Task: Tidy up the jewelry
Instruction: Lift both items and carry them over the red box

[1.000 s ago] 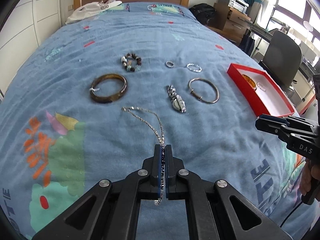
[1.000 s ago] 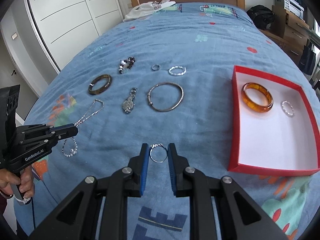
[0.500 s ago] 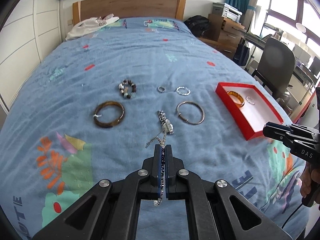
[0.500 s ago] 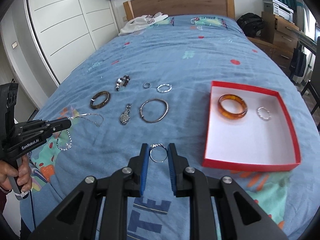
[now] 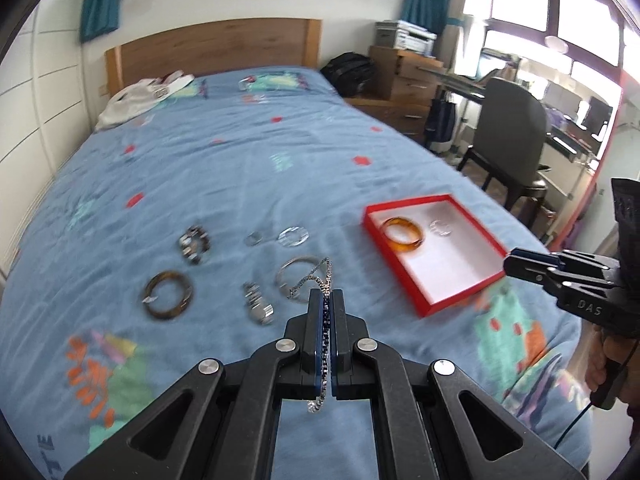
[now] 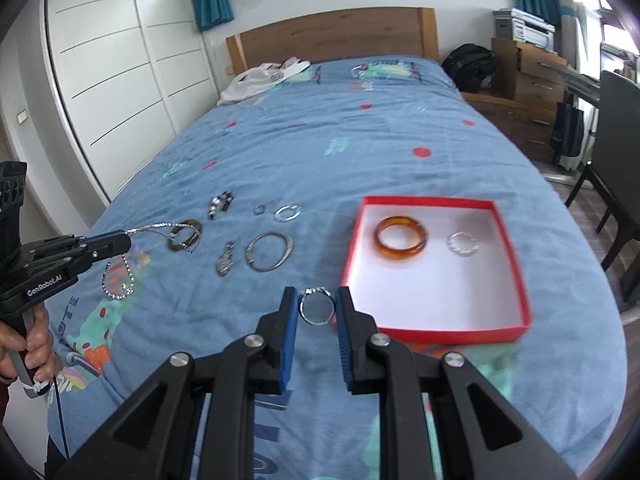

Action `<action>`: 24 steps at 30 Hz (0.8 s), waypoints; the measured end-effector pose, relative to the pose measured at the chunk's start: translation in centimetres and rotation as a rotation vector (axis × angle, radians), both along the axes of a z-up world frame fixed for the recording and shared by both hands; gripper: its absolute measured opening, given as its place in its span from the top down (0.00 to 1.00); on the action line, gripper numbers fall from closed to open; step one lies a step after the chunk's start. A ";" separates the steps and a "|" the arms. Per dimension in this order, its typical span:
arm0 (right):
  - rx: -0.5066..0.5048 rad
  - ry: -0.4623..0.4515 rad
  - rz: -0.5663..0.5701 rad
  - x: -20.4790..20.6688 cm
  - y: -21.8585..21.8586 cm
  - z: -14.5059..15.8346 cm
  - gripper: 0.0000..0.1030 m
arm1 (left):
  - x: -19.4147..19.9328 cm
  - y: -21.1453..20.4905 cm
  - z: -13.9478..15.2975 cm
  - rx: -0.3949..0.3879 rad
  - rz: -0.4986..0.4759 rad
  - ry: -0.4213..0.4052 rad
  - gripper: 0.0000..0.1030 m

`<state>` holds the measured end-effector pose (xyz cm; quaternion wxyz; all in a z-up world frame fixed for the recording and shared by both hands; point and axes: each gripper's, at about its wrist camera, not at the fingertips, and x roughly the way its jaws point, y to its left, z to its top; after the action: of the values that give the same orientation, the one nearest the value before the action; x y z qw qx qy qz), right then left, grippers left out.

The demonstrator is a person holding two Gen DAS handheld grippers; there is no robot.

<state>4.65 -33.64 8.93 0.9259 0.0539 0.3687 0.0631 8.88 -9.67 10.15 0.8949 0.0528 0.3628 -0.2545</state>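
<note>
Blue bedding [image 5: 248, 168] with printed patches forms the work surface, backed by a wooden headboard [image 6: 332, 36].

Left gripper [image 5: 327, 300]: the jaws are closed on a silver chain [image 5: 316, 276]. One loop is seen rising ahead of the tips and a short end hangs out behind the pads. In the right wrist view the chain is seen hanging clear of the bedding.

Right gripper [image 6: 318, 304]: the jaws are clamped on a ring [image 6: 317, 307], which is held by its two sides between the blue pads, its opening towards the camera.

A red box [image 6: 524, 280] is found just ahead and to the right of the right jaws. An amber bangle [image 6: 401, 237] and a small clear ring [image 6: 463, 244] are contained in it, apart from each other.

Ahead and left of the right jaws, these are noted on the bedding: a silver bangle [image 6: 269, 251], a watch [image 6: 225, 264], a dark bangle [image 6: 185, 235], a beaded bracelet [image 6: 220, 203] and two small rings [image 6: 287, 213].
</note>
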 end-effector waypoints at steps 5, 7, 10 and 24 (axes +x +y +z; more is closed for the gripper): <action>-0.018 -0.007 -0.041 0.4 -3.5 0.8 0.83 | 0.9 -4.3 0.8 -0.019 -0.064 -0.007 0.98; -0.026 -0.008 -0.055 0.7 -4.8 1.0 0.83 | 1.4 -6.4 1.0 -0.026 -0.095 -0.008 0.98; -0.038 -0.006 -0.079 1.4 -7.2 1.3 0.83 | 2.3 -9.2 1.1 -0.034 -0.130 -0.008 0.98; -0.048 0.042 -0.118 5.5 -14.6 -1.8 0.83 | 6.8 -19.7 -2.5 -0.027 -0.215 0.058 0.98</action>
<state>10.14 -48.25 7.13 0.9211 0.0547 0.3854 -0.0015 15.70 -29.32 7.62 0.8523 0.0719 0.3773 -0.3551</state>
